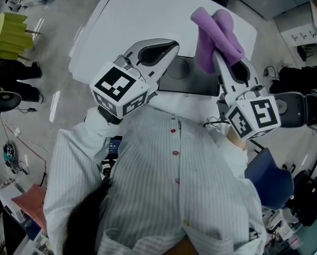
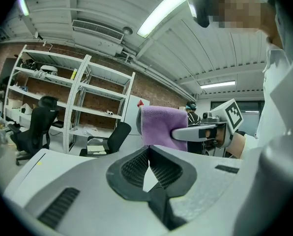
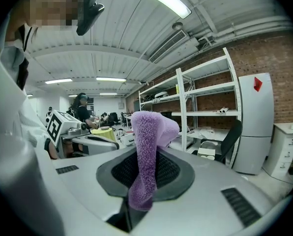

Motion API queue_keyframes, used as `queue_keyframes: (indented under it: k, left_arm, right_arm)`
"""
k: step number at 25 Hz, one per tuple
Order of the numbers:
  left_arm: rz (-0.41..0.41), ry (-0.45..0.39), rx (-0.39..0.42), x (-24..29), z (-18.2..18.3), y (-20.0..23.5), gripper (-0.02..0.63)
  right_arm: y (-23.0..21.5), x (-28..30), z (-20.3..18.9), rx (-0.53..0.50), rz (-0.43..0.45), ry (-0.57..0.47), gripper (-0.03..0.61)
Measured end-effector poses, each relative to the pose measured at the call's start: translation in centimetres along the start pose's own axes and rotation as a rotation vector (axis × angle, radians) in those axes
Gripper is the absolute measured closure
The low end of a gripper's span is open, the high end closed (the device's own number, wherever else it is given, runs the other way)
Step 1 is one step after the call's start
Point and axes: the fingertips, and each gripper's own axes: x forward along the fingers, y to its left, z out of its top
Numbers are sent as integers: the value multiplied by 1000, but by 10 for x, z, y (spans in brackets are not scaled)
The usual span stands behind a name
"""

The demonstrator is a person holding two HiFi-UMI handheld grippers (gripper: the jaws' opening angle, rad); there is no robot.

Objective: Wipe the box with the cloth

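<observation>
At the near edge of the white table [image 1: 148, 15]: you stand close against it, striped shirt [image 1: 174, 185] filling the lower head view; both grippers are raised in front of you
Left gripper [image 1: 172, 45] [image 2: 149, 151]: fingers closed on each other, ribbed pads meeting at the tips; nothing between them; it points up and to the right in the head view, towards the cloth
Right gripper [image 1: 222, 57] [image 3: 147, 156]: fingers clamped on the cloth; its marker cube [image 1: 252, 117] sits low, near your shirt
Cloth [image 1: 209, 41] [image 2: 159, 124] [image 3: 146, 132]: purple, fluffy; you hold it pinched near its lower part, so the bulk stands up above the fingertips in a folded hump and a short end hangs down between the pads; in the left gripper view it shows just beyond your left fingertips, with a right finger [image 2: 195, 132] laid across it
Box [image 1: 188, 76]: dark grey, flat, with a round shape on top; it lies on the table's near edge, between your two grippers in the head view; the cloth overlaps its right corner there, but I cannot tell whether the two touch
Left gripper seen from the right one: its marker cube [image 3: 55, 124] shows at the left, near the cloth
Background: white metal shelves [image 2: 77, 97] [image 3: 200, 97] against a brick wall; black office chairs [image 2: 36, 127]; a tall white cabinet [image 3: 254, 122] with a red mark; a blue seat [image 1: 270, 179] at your right
</observation>
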Motion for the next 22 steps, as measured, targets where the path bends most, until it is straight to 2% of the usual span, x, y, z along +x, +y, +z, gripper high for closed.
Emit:
queue_keyframes:
  k: [6,22]
  left_arm:
    - [-14,14,-10,-4,-5,-1,601]
    - [-15,27,36,-5,0,-7,601]
  right_arm:
    - [-1,-1,2,-3,-12,-13,520]
    - [-6,-9,4,-6,-10,-17,520]
